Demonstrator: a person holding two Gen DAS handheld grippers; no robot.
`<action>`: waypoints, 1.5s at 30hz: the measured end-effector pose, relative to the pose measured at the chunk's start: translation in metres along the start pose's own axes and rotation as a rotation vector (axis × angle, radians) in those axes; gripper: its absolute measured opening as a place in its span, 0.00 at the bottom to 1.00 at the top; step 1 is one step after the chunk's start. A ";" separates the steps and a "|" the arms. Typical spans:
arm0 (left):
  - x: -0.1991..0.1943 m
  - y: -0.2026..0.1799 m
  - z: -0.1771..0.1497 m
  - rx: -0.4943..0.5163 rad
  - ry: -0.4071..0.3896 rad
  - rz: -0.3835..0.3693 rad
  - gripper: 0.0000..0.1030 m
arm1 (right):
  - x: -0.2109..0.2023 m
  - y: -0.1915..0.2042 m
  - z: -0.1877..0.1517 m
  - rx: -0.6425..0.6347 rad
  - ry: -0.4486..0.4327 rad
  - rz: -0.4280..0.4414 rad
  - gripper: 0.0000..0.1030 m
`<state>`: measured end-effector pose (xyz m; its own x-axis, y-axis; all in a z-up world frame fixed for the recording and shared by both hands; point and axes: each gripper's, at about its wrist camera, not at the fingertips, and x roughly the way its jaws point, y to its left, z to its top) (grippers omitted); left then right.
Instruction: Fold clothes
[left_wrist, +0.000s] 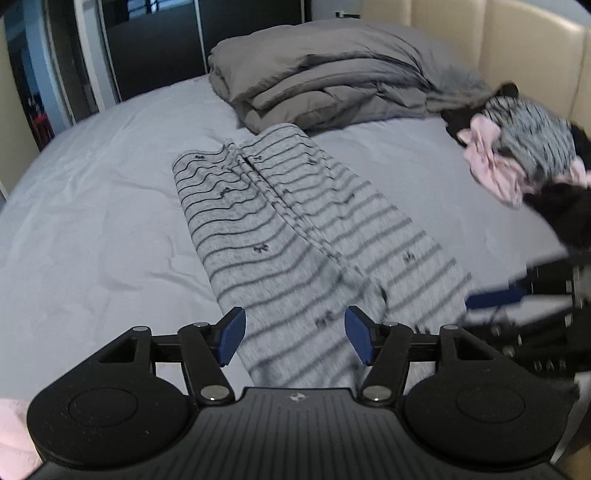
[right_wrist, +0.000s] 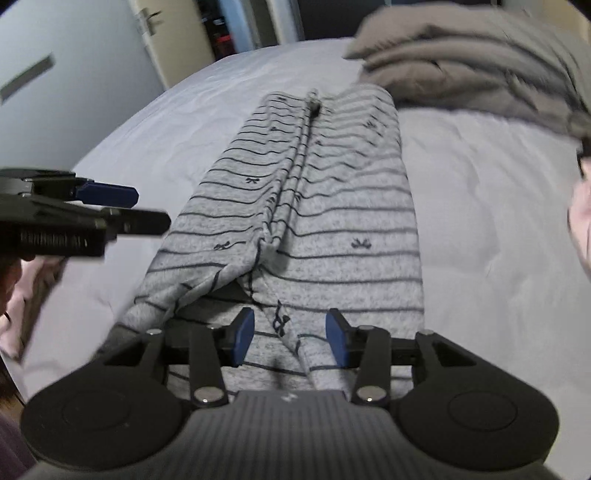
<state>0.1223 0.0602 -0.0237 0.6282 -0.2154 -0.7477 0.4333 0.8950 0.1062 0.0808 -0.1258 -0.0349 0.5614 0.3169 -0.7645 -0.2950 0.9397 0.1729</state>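
Grey striped pyjama trousers (left_wrist: 295, 229) (right_wrist: 306, 206) with small bow prints lie lengthwise on the bed, legs side by side and running away from me. My left gripper (left_wrist: 294, 338) hovers open over the near end of the left leg, nothing between its blue pads. My right gripper (right_wrist: 290, 341) is open too, low over the crumpled waist end, with cloth showing between its fingers but not pinched. Each gripper shows in the other's view: the right one (left_wrist: 491, 299) at the right edge, the left one (right_wrist: 107, 197) at the left.
A folded grey duvet (left_wrist: 325, 77) (right_wrist: 472, 62) lies at the head of the bed past the trousers. A heap of pink, striped and black clothes (left_wrist: 524, 155) sits at the right. The pale sheet (left_wrist: 92, 206) spreads to the left. A beige headboard (left_wrist: 517, 40) stands behind.
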 end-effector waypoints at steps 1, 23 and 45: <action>-0.006 -0.008 -0.007 0.016 0.001 0.011 0.58 | 0.000 0.003 -0.001 -0.037 -0.003 -0.011 0.45; 0.003 -0.067 -0.098 0.344 0.076 0.235 0.08 | 0.017 0.021 -0.053 -0.440 -0.006 -0.259 0.09; -0.008 -0.069 -0.110 0.507 0.136 0.144 0.21 | 0.004 0.012 -0.045 -0.366 -0.011 -0.161 0.47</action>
<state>0.0168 0.0427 -0.0971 0.6295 -0.0221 -0.7767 0.6274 0.6041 0.4913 0.0447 -0.1194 -0.0639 0.6305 0.1719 -0.7569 -0.4572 0.8703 -0.1831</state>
